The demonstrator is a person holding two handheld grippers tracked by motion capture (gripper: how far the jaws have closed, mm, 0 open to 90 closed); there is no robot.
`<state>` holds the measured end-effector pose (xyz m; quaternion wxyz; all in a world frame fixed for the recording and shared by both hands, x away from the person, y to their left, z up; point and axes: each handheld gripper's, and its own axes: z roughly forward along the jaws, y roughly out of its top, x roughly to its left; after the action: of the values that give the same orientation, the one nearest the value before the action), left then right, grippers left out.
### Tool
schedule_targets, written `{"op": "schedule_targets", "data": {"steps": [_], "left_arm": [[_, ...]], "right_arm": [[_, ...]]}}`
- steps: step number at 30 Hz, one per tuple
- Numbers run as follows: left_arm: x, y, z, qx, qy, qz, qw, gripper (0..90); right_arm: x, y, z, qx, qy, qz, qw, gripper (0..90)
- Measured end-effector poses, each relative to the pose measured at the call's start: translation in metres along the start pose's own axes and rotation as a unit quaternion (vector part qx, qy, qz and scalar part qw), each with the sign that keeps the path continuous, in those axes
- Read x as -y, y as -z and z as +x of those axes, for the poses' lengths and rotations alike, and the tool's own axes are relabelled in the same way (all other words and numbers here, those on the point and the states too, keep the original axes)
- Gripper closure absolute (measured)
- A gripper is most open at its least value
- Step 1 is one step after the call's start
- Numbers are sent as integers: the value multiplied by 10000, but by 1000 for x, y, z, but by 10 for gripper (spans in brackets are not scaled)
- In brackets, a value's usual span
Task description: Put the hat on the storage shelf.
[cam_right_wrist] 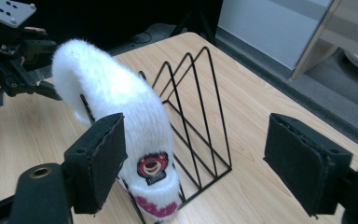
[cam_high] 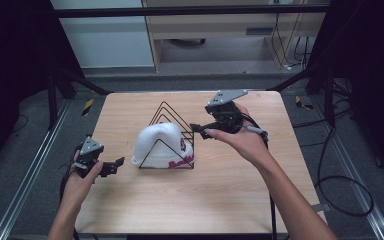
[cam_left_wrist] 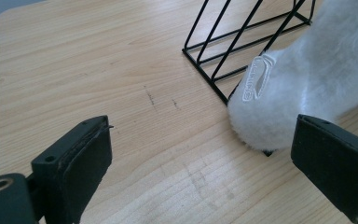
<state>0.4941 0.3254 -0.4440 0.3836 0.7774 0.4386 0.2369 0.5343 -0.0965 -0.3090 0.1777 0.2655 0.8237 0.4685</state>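
Observation:
A white fluffy hat with pink lettering and a pink bear patch stands wedged in the front slot of a black wire rack at the middle of the table. The rack's triangular dividers rise behind the hat. My left gripper rests low at the table's left, open, its jaws pointing at the hat's left end. My right gripper hovers just right of the rack, open, with nothing between its jaws. In the right gripper view the left gripper appears behind the hat.
The wooden table has bare room in front of the rack and on both sides. Cables trail on the floor to the right. A black frame and a cabinet stand beyond the far edge.

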Motion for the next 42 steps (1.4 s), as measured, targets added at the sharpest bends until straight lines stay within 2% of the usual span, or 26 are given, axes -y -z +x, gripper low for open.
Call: {"op": "schedule_targets", "data": {"steps": [7, 11, 13, 19, 25, 29, 33, 38, 42], "left_arm": [[3, 0, -1, -13, -27, 73, 10000, 46], [5, 0, -1, -51, -79, 99, 9999, 44], [6, 0, -1, -72, -114, 137, 9998, 44], [12, -2, 2, -113, -173, 273, 9994, 42], [19, -8, 1, -113, -187, 391, 9990, 42], [24, -15, 0, -137, -246, 508, 9983, 41], [30, -21, 1, -246, -289, 692, 9969, 40], [38, -25, 1, -241, -275, 745, 9966, 40], [43, -27, 2, -292, -284, 809, 9959, 40]], "right_arm": [[13, 19, -6, 213, -121, -73, 9997, 114], [26, 31, -11, 495, -167, -78, 9986, 78], [36, 37, -14, 650, -177, -27, 9977, 75], [74, 54, -30, 964, -430, 68, 9944, 77], [112, 64, -42, 1258, -646, 212, 9897, 138], [137, 67, -48, 1368, -689, 314, 9877, 140], [163, 66, -52, 1414, -873, 431, 9852, 139], [188, 62, -49, 1424, -1011, 610, 9827, 139], [205, 56, -43, 1343, -1089, 721, 9823, 139]]}}
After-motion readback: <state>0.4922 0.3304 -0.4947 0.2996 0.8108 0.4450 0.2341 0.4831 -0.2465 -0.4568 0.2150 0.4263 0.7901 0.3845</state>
